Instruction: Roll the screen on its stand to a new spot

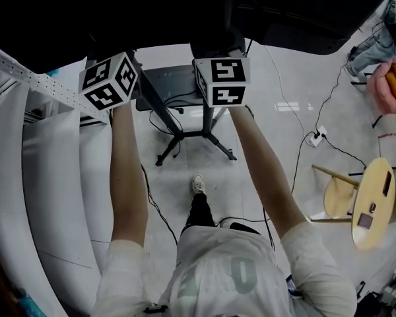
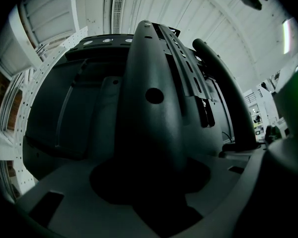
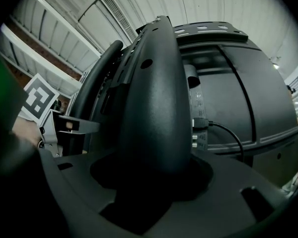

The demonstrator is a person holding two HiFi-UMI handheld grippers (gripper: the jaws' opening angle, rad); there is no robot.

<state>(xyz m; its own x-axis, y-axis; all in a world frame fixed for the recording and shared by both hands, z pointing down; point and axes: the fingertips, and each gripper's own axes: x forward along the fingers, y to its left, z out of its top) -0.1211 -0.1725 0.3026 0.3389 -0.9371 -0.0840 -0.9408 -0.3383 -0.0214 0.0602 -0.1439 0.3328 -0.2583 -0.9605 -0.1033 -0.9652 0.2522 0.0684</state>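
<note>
Dark rounded handles [image 2: 154, 108] on the big black screen's [image 3: 248, 98] back are being clamped, one in the left gripper's [image 1: 109, 79] jaws, one in the right gripper's [image 1: 222, 80], above the black stand [image 1: 185, 136].

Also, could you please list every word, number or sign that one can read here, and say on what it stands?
"0": large faint figure on the person's white T-shirt; anything beside it is unclear.
Left gripper's marker cube and right gripper's marker cube: black-and-white square patterns, no letters.
Pale label strip on the back of the screen: too small to read.
</note>
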